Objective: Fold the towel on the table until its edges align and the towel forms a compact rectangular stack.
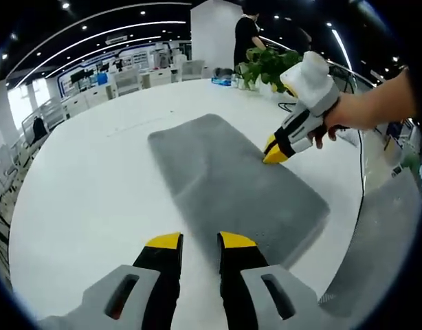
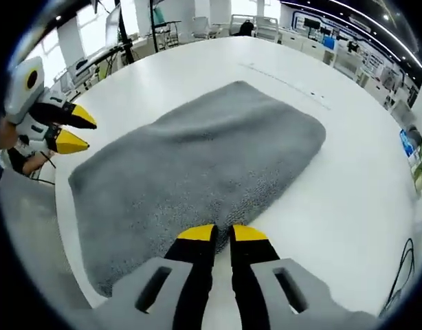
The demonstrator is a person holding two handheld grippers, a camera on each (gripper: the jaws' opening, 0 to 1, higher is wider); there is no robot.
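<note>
A grey towel (image 1: 225,179) lies flat on the white table (image 1: 87,185) as a thick, rounded rectangle. My left gripper (image 1: 200,240) stands open just short of the towel's near short end, with nothing between its jaws. In the left gripper view my right gripper (image 1: 274,152) comes in from the right, held by a hand (image 1: 348,113); its yellow tips are together and touch the towel's long edge. In the right gripper view the towel (image 2: 211,158) spreads ahead, and my right gripper (image 2: 223,232) is shut at its near edge. The left gripper (image 2: 72,130) shows open at the left.
A green plant (image 1: 262,65) and small items stand at the table's far side, with a person (image 1: 249,34) behind. A dark cable (image 2: 403,268) lies near the table edge. The table's rim (image 2: 63,206) runs close to the towel's short end.
</note>
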